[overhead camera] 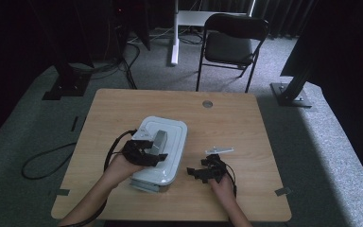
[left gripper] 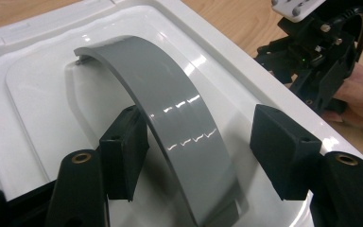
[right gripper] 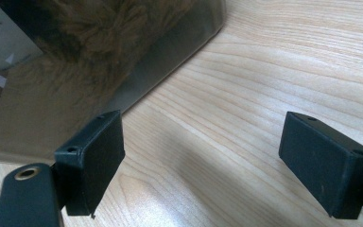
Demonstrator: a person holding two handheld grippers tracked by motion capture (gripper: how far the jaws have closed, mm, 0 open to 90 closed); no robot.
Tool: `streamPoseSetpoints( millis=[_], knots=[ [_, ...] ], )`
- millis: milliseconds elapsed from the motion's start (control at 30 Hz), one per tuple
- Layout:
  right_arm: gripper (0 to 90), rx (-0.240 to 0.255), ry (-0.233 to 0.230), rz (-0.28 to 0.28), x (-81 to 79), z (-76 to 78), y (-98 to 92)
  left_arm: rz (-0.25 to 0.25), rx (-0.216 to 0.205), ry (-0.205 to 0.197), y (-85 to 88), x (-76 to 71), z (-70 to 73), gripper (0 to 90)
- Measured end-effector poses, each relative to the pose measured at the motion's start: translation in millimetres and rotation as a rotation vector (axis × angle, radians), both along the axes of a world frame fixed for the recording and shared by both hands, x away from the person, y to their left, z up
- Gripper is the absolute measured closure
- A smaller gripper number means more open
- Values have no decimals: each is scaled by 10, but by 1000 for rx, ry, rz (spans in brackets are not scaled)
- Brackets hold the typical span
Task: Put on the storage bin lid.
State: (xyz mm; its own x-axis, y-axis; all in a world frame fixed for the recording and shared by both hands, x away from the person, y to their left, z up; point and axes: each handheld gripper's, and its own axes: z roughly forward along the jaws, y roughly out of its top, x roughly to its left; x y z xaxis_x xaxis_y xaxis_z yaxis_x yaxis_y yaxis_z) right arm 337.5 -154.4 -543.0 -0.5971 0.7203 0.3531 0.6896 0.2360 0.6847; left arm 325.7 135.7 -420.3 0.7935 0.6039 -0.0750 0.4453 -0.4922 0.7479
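Left gripper (left gripper: 198, 146) stands over the white lidded box (overhead camera: 170, 137) near the middle of the wooden table (overhead camera: 236, 123). Its jaws are partly open and straddle the raised grey handle (left gripper: 170, 118); one pad sits just beside the handle, the other well clear, no grip. Right gripper (right gripper: 203, 161) rests low over bare table beside the box, jaws wide, holding nothing.

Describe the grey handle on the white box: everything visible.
The grey handle is a broad, glossy arched strap, plastic by its look, standing raised from a shallow recess in the white lid, pinned at its far end. The left gripper straddles it with its jaws open: one pad sits right beside it, contact unclear; the other stands clear. The near end is hidden.
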Motion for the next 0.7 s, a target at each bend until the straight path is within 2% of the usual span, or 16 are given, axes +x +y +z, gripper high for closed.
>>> streamPoseSetpoints(
  millis=[33, 100, 133, 200, 300, 367, 467, 533, 600, 700],
  knots=[
    [143, 0, -1, 1, -1, -1, 2, -3, 3, -1, 5, 3, -7, 387],
    [143, -1, 1, 1, -5, -3, 9, 20, 45, -33, -36, -26, -29, 410],
    [143, -1, 2, 2, -8, -4, 11, 5, 49, -23, -40, -22, -20, 409],
    [143, -2, 1, 5, -13, -5, 13, -7, 45, -8, -27, 2, -13, 398],
    [143, 2, 1, 2, -9, -6, 4, -16, 54, -9, -54, -1, -5, 366],
    [143, 1, -1, 0, -4, -7, -7, -16, 46, -9, -52, 3, 10, 352],
    [143, 1, 0, -5, 0, -5, -23, 4, 25, -2, -23, 17, 34, 309],
    [143, 4, -1, -7, 4, -5, -36, 19, 30, -10, -8, 16, 54, 278],
    [143, 3, -2, -9, 6, -2, -45, 26, 29, -5, 5, 16, 74, 210],
    [143, 6, -1, -13, 9, 0, -51, 33, 32, 2, 29, 14, 93, 199]
  ],
)
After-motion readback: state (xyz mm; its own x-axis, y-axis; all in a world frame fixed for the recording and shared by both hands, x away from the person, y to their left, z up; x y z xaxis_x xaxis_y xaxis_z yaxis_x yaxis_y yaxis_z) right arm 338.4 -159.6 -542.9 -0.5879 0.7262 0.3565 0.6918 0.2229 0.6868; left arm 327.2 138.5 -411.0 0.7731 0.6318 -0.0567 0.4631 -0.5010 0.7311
